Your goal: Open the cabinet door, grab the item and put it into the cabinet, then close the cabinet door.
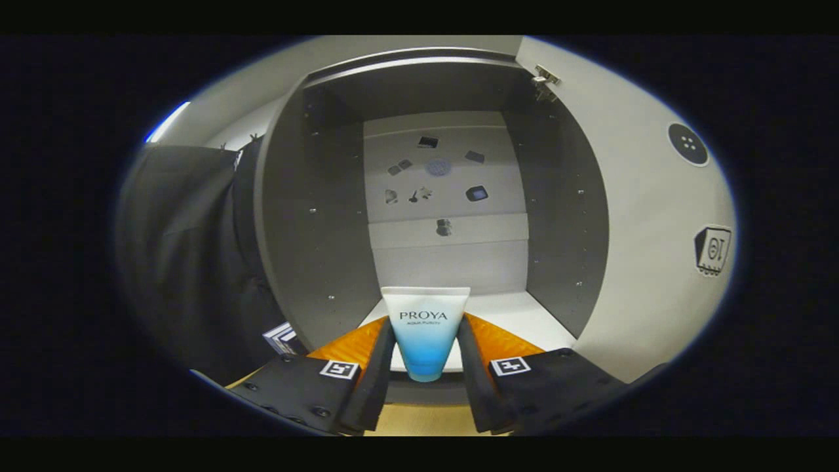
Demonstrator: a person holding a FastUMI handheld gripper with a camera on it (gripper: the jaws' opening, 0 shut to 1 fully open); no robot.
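Observation:
A white and blue tube (425, 331) stands cap-down between my fingers, and my gripper (426, 347) is shut on it, both fingers pressing its sides. Straight ahead is the cabinet (308, 216), standing open with dark grey side walls and a pale back panel (446, 190) carrying several small stickers. The white door (645, 216) is swung out to the right, with a hinge (544, 78) at its top inner corner. The tube hangs just in front of the cabinet's white bottom shelf (524, 314), at its front edge.
The booth's black cloth wall (183, 262) hangs to the left of the cabinet. A tan wooden surface (419, 419) lies below my fingers. The door's inner face carries a round black disc (688, 144) and a square sticker (713, 249).

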